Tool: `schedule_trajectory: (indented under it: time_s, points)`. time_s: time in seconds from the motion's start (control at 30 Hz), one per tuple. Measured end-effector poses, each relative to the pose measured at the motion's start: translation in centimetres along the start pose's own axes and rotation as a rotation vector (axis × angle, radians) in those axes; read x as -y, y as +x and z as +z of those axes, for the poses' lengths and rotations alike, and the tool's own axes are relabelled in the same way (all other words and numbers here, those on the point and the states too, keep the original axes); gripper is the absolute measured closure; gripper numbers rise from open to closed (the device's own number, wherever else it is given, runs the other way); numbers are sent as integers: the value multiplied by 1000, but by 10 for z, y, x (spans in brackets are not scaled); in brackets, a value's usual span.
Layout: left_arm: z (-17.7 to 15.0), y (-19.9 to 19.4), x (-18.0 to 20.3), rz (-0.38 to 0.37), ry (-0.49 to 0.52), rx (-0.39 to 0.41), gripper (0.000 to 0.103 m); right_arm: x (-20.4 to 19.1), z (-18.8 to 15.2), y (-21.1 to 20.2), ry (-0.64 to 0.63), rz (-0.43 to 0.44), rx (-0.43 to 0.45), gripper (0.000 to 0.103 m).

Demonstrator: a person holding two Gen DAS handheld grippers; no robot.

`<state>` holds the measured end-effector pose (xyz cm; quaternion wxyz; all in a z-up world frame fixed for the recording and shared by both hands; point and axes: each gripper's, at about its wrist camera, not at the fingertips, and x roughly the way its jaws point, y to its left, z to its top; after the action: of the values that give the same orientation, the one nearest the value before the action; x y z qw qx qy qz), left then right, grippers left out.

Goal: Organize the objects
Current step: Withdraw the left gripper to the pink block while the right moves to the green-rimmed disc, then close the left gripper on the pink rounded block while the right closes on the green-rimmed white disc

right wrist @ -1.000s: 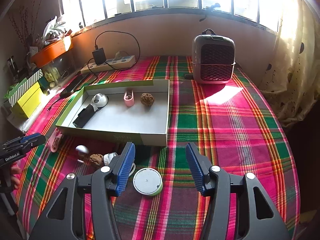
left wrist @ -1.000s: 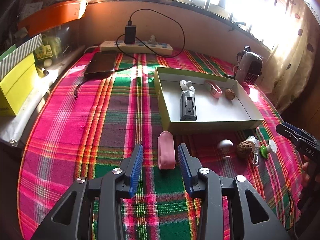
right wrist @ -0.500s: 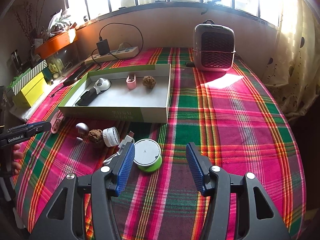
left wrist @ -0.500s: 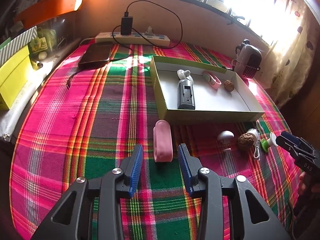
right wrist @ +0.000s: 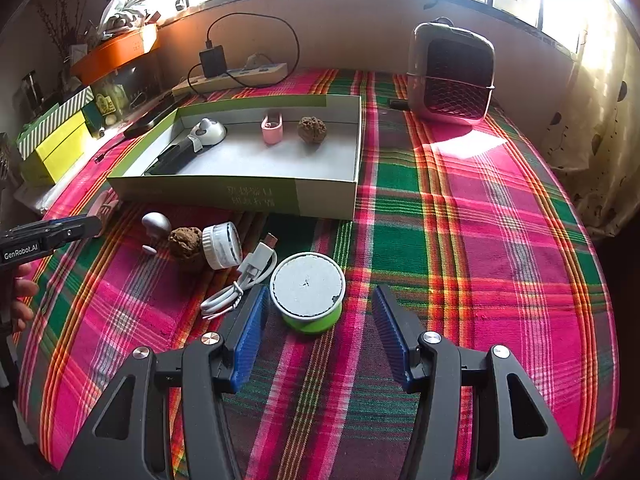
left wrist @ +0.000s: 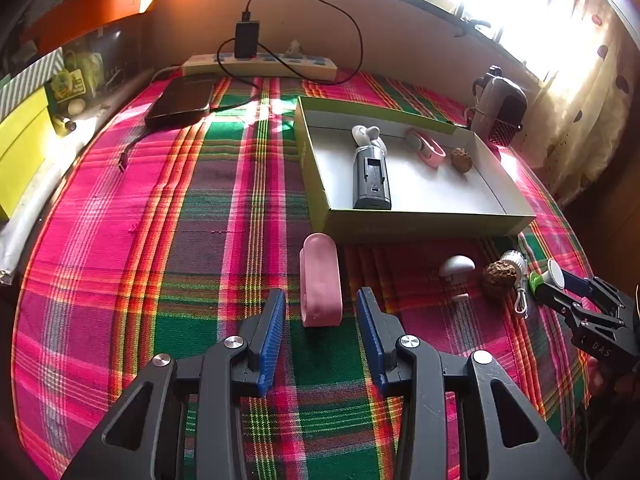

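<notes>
Sorting about half done, judging by the count. Already lying inside the shallow green-walled cardboard box [right wrist: 256, 196] with its grey floor: a dark grey handheld gadget with a white round head [left wrist: 371, 168], a small pink loop-shaped clip [right wrist: 272, 129] and a brown wrinkled walnut [right wrist: 312, 129].

Left out on the pink-and-green plaid tablecloth [right wrist: 460, 240], all near the box's front wall: a pink oblong capsule-shaped case [left wrist: 321, 280], a small silver mushroom-shaped piece [right wrist: 156, 224], a second brown walnut [right wrist: 185, 242], a small white ribbed jar on its side [right wrist: 222, 245], a coiled white USB cable [right wrist: 244, 280] and a round green-sided tin with a grey lid [right wrist: 307, 298].

Left gripper [left wrist: 321, 312]: jaws apart, empty, blue pads flanking the near end of the pink case without pressing on it. Right gripper [right wrist: 318, 308]: jaws wide, empty, straddling the green tin, a gap visible on the right side, the left pad very close to the tin and to the cable.

Probably two pick-ups about to begin, case and tin, then four small pieces more. Plenty of free floor in the box. Cable loose and right beside the left pad of the right gripper, so some risk of snagging.
</notes>
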<state>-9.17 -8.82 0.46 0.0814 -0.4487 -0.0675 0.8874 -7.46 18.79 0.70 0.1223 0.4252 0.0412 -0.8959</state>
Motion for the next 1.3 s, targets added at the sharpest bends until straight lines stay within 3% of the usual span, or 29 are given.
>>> schedule_trajectory:
  time_s: [0.9, 1.3]
  points:
    - [9, 10, 5, 51, 23, 7, 69, 2, 6, 13, -21, -38, -21, 49]
    - [9, 9, 1, 80, 23, 9, 84, 3, 6, 13, -21, -37, -21, 49]
